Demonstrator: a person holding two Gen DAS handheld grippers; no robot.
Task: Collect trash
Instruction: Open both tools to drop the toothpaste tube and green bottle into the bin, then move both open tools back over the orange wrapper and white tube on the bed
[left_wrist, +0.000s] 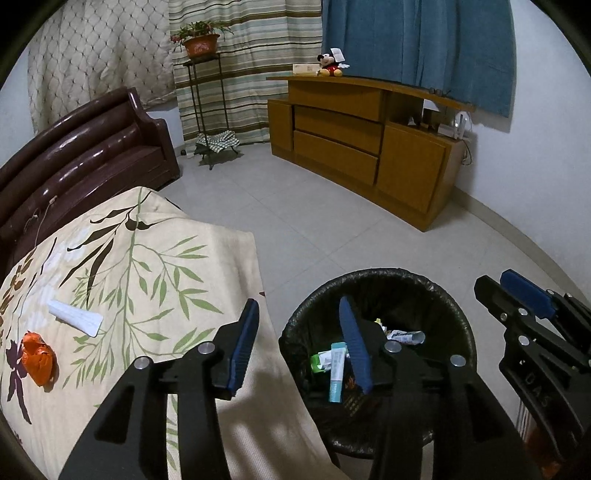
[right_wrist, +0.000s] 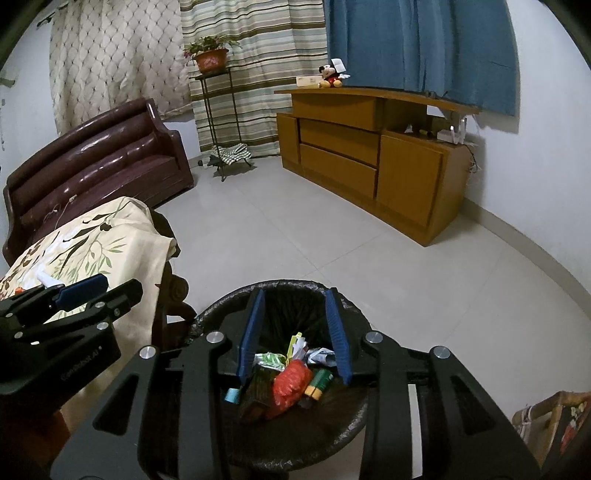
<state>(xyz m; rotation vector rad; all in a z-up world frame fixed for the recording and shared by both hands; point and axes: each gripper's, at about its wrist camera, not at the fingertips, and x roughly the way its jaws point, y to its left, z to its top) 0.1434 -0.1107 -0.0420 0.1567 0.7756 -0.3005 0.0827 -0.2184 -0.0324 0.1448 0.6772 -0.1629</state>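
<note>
A black lined trash bin (left_wrist: 458, 321) stands on the floor beside the cloth-covered table (left_wrist: 155, 266). My left gripper (left_wrist: 299, 306) is open over the gap between table edge and bin, with nothing between its blue pads. Below it in the bin lies a light-blue tube (left_wrist: 337, 373) among wrappers. On the table lie an orange crumpled wrapper (left_wrist: 37, 360) and a white flattened tube (left_wrist: 75, 317). My right gripper (right_wrist: 295, 293) is open above the bin (right_wrist: 229, 295). Beneath it in the bin lie a red wrapper (right_wrist: 291, 382) and a green and yellow cylinder (right_wrist: 317, 384).
A dark brown sofa (left_wrist: 92, 147) stands behind the table. A wooden cabinet (left_wrist: 351, 147) with a plush toy (left_wrist: 330, 64) lines the far wall, with a plant stand (left_wrist: 205, 99) to its left. Tiled floor (left_wrist: 295, 221) lies between. A patterned bag (right_wrist: 554, 417) sits at the lower right.
</note>
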